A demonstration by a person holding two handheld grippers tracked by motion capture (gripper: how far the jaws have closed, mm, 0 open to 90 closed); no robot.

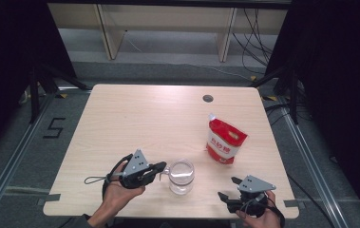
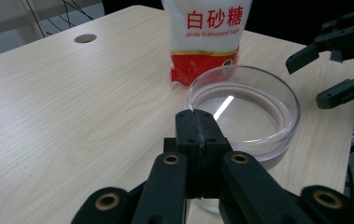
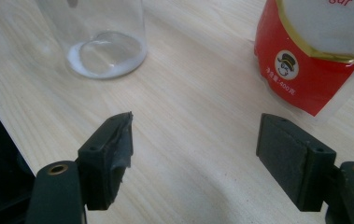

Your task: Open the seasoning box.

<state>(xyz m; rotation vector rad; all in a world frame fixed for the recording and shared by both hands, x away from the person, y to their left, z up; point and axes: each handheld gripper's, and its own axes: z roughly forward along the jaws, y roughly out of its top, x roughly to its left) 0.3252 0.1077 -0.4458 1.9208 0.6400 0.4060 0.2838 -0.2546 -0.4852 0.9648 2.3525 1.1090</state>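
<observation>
A clear glass beaker (image 1: 181,176) stands near the table's front edge, and a thin white layer lies on its bottom (image 3: 101,56). My left gripper (image 1: 164,167) is shut, its jaws pressed flat together with the tips (image 2: 196,122) right at the beaker's rim (image 2: 244,112). Whether they pinch the glass wall I cannot tell. A red and white bag of granulated sugar (image 1: 226,141) stands upright behind the beaker to the right. Near the front right corner my right gripper (image 1: 227,187) is open, with only bare table between its pads (image 3: 114,154).
The light wooden table (image 1: 135,123) has a round cable hole (image 1: 208,98) at the back. Dark curtains flank both sides. Cables and a shelf frame lie on the floor beyond the far edge. The other gripper (image 2: 333,60) shows at the right of the left gripper view.
</observation>
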